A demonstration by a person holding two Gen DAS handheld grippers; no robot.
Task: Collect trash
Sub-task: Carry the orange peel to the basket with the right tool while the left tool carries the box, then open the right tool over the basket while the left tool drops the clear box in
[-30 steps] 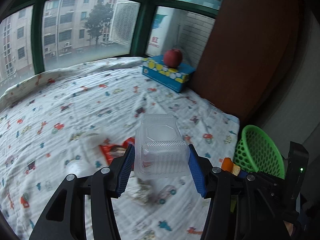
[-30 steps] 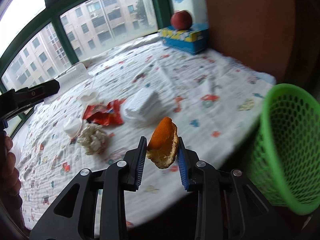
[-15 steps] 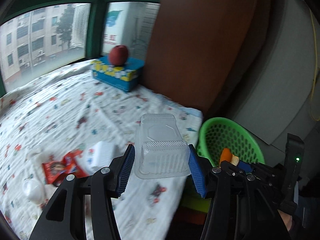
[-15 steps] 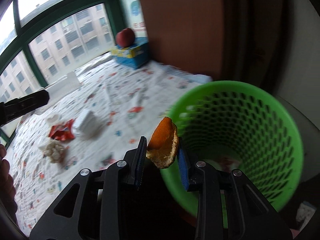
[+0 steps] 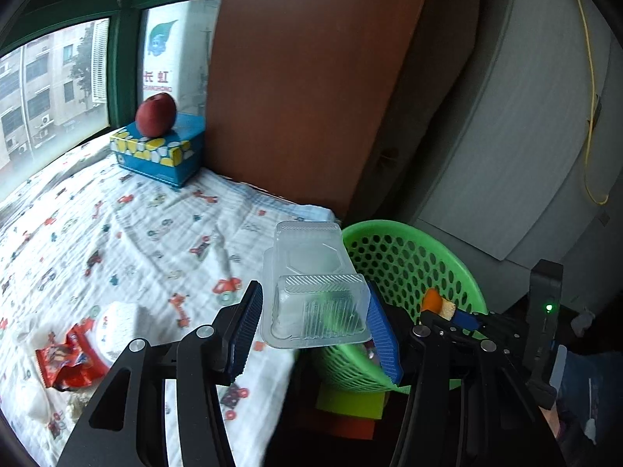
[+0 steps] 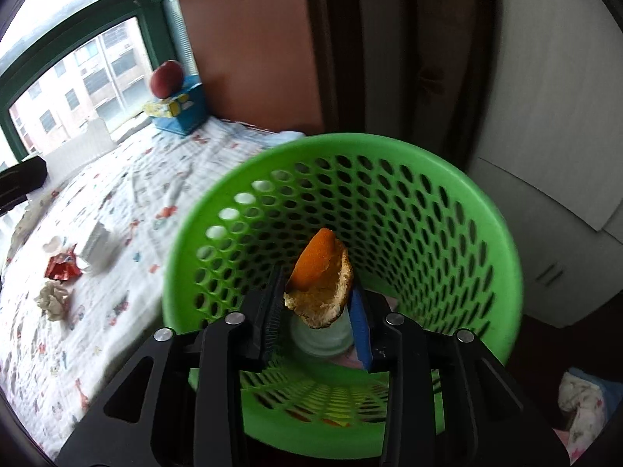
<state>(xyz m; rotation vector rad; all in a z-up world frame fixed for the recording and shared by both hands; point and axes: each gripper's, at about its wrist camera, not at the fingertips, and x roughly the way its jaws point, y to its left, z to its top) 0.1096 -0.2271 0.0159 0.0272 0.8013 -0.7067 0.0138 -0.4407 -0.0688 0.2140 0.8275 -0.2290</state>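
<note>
My left gripper (image 5: pixel 311 323) is shut on a clear plastic clamshell box (image 5: pixel 315 284), held at the bed's edge beside the green mesh basket (image 5: pixel 409 257). In the left wrist view my right gripper (image 5: pixel 444 309) shows at the right with the orange peel (image 5: pixel 432 299) over the basket. In the right wrist view my right gripper (image 6: pixel 317 311) hangs above the basket's mouth (image 6: pixel 389 148). Its jaws are opening, and the orange peel (image 6: pixel 319 276) still sits between the pads. Something white (image 6: pixel 319 334) lies at the basket's bottom.
On the printed bed sheet (image 5: pixel 136 233) lie a red wrapper (image 5: pixel 66 358), a white packet (image 5: pixel 117 323) and a crumpled paper ball (image 6: pixel 52 297). An apple (image 5: pixel 155 114) rests on a blue tissue box (image 5: pixel 159 151) by the window. A brown wardrobe panel (image 5: pixel 303 78) stands behind the basket.
Both grippers have swung right, from above the bed to the green basket. The right gripper with the peel now hangs over the basket's mouth; the left still carries the clear box.
</note>
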